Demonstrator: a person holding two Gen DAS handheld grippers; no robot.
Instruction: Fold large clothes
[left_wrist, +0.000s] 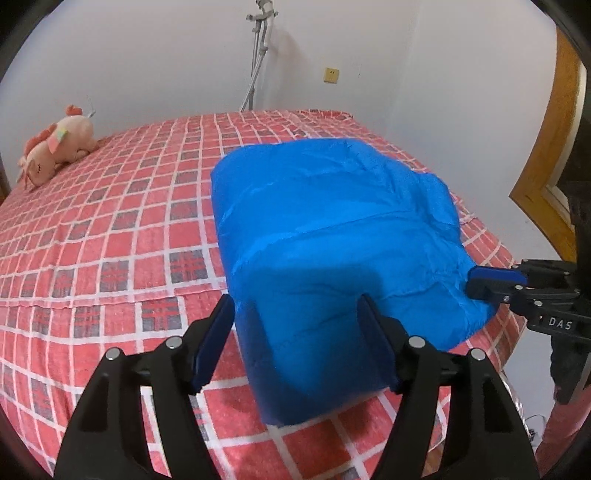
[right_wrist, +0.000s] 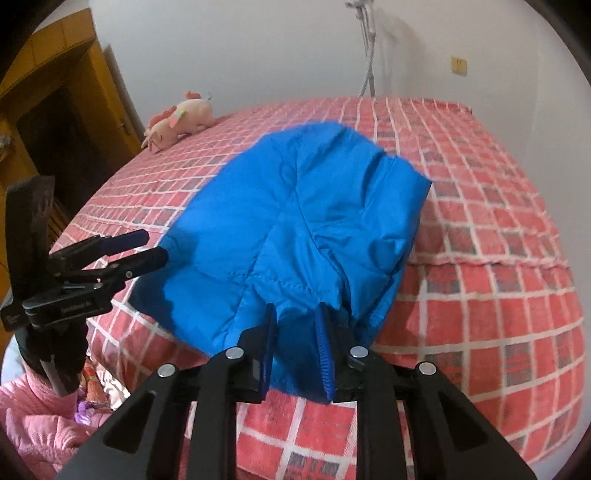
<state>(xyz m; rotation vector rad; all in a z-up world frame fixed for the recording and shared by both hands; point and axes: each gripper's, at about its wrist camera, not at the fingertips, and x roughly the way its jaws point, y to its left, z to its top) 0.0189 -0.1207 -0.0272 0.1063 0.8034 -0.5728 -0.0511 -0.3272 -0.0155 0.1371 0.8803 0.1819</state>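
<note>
Late fold stage: blue jacket lies as a compact bundle near the front edge of the checked bed.

The left gripper is spread wide, straddling the bundle's near corner without clamping it. The right gripper is part open with fabric between its fingers; a firm hold cannot be confirmed. Probable next move: release and flatten the bundle. The plush toy lies well apart; nothing obstructs the work.
</note>
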